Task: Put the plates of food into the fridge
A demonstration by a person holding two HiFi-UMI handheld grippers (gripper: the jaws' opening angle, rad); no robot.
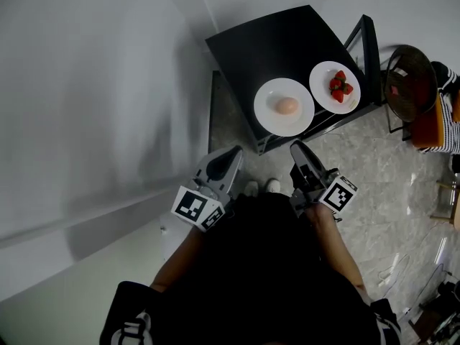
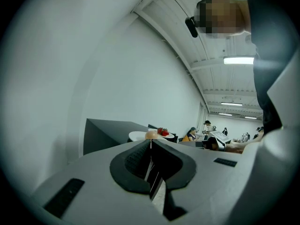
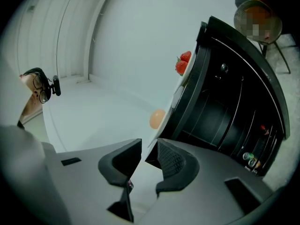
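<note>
On the near edge of the black table (image 1: 273,42) sit the egg plate (image 1: 284,107) and, beside it, the strawberry plate (image 1: 335,87), straight ahead of the right gripper (image 1: 297,148) (jaws parted, nothing between them), which is nearer than the left gripper (image 1: 235,152), its jaws closed together.

Two round white plates sit side by side on the black worktop (image 1: 273,45), close to its near edge, rims all but touching. The larger plate (image 1: 267,121) lies to the left and carries one pale, tan-orange rounded piece of food (image 1: 287,106) at its middle; whether it is an egg or a bun cannot be told. The smaller plate (image 1: 322,74) lies to the right, by the worktop's corner, and holds a small heap of red strawberries (image 1: 339,85) with green tops. Both lie flat and level.
</note>
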